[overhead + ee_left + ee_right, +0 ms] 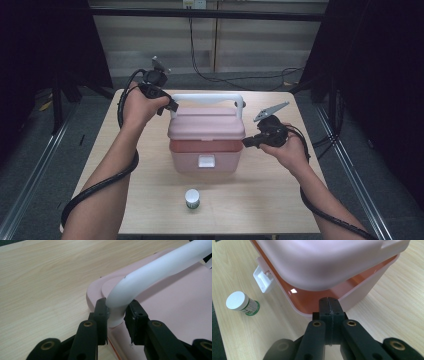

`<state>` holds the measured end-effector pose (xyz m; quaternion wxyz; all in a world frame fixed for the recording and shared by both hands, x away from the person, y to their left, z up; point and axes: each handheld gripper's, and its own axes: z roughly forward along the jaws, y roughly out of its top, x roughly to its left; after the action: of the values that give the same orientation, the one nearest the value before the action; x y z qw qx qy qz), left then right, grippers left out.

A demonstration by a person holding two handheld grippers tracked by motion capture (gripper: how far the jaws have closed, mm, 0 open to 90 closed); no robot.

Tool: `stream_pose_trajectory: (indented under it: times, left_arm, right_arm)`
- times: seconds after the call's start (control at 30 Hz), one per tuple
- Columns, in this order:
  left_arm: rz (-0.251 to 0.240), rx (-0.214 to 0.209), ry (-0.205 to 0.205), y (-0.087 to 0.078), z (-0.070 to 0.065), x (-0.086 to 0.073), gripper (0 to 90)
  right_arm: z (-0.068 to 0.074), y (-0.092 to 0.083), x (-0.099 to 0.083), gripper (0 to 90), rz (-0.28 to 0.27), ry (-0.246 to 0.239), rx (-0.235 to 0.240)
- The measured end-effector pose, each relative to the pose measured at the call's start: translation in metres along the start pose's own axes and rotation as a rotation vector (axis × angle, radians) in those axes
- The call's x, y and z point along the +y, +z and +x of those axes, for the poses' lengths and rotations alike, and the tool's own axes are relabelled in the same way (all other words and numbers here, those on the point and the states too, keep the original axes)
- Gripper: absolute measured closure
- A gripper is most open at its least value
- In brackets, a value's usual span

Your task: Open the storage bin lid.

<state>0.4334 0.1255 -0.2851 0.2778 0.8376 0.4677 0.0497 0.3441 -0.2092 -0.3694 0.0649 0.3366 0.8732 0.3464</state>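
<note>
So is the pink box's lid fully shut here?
No, the lid sits lifted above the box rim, leaving an open gap in the right gripper view.

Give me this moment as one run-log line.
left gripper: shut on white handle | right gripper: shut, at box rim | pink lid: raised ajar | bottle: upright on table, outside box

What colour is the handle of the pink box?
The handle is white; the left gripper view shows it best, between the jaws of the left gripper.
</note>
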Motion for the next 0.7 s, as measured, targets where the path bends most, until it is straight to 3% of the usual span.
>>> stream_pose_trajectory:
  times: [0.7]
  left_arm:
    - [-0.011,0.000,-0.015,-0.003,0.001,0.003,72.0]
  right_arm:
    - [0.005,0.005,0.011,90.0,0.008,-0.014,0.018]
